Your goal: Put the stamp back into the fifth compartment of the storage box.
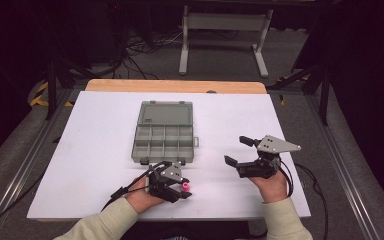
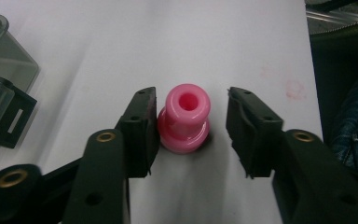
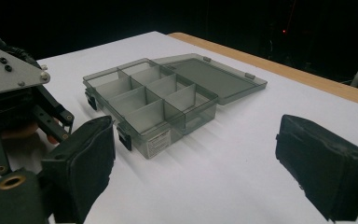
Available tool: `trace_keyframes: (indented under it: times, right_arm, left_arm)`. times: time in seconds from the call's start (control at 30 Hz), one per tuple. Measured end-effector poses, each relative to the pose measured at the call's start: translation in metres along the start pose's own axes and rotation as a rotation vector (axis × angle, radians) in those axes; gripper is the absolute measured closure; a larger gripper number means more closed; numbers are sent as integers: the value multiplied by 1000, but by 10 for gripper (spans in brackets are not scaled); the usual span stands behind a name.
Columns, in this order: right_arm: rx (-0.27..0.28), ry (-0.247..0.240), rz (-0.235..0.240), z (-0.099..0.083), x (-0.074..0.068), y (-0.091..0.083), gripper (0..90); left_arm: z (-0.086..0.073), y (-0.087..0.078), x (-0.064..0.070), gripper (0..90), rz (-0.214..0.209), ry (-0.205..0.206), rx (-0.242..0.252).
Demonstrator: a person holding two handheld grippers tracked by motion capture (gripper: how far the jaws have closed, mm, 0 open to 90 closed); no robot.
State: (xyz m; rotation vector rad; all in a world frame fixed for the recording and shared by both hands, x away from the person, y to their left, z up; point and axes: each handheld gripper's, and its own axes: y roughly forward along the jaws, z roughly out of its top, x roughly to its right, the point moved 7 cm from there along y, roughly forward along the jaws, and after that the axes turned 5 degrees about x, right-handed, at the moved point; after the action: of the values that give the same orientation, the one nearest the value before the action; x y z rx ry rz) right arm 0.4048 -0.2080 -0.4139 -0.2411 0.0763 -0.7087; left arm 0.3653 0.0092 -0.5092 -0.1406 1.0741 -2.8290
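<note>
No readable text from my end. The organizer box has a small white label on its front wall in the right gripper view, print too small to make out. There's also a pale sticker on its open lid in the high view, likewise illegible. No numbers or brand marks that I can read.

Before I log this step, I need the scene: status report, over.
Left tongs open around the pink spool, one jaw touching it. Right tongs open, holding nothing. Compartment box open, nothing between it and the spool.
</note>
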Motion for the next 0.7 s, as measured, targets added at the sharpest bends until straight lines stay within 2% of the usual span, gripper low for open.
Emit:
trace_keyframes:
  times: [0.13, 0.7]
  right_arm:
    - [-7, 0, 2, -1, -1, 1, 125]
    - [-10, 1, 5, -2, -1, 1, 125]
  left_arm:
    - [1, -1, 1, 633, 2, 12, 3]
    - [5, -11, -1, 638, 8, 19, 20]
